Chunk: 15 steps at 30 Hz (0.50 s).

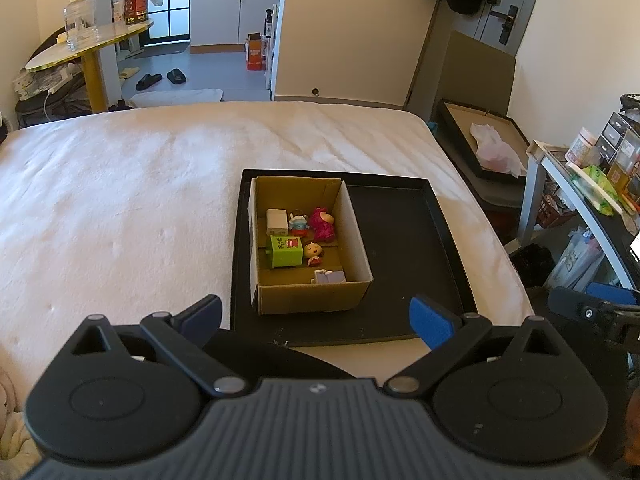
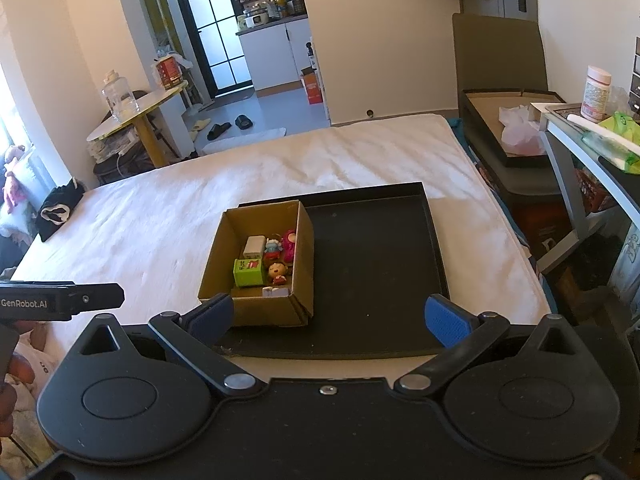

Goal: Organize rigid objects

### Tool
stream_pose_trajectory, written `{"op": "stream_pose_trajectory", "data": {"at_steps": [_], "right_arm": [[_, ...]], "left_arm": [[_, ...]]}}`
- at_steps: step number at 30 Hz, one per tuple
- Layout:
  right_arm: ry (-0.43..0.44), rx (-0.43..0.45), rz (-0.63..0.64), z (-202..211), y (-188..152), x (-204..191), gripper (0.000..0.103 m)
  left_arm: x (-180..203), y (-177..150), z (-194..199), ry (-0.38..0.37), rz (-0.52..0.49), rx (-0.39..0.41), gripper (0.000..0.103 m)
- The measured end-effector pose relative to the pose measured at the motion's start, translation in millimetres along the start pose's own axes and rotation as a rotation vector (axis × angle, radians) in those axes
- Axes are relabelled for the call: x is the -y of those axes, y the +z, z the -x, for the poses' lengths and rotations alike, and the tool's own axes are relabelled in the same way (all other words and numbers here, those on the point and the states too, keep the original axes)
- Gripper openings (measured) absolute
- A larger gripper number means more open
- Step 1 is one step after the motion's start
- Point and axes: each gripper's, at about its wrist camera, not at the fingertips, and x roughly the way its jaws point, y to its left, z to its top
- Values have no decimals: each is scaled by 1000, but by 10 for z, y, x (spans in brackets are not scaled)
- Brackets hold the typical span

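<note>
The sorting looked all but finished: every small rigid object in view already sat inside the cardboard box (image 1: pixel 308 240), which stood in the left half of the black tray (image 1: pixel 404 240) on the bed (image 1: pixel 120 200), and the tray's right half lay bare. Inside were a white block (image 1: pixel 276 221), a green cube (image 1: pixel 285 251), a magenta figure (image 1: pixel 323 224), a blue-and-white figure (image 1: pixel 299 224), a small doll head (image 1: pixel 313 252) and a pale lilac piece (image 1: pixel 329 277), packed close together, mostly upright. The left gripper (image 1: pixel 316 314) and right gripper (image 2: pixel 328 316) hovered near the tray's front edge, jaws apart, holding nothing.
</note>
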Motion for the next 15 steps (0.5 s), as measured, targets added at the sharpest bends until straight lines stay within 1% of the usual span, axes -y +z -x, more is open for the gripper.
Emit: {"op": "stream_pose_trajectory", "data": {"at_steps": [15], "right_arm": [[-2, -2, -1, -4, 5, -2, 103]], "left_arm": [[-20, -7, 0, 6, 3, 8, 99]]}}
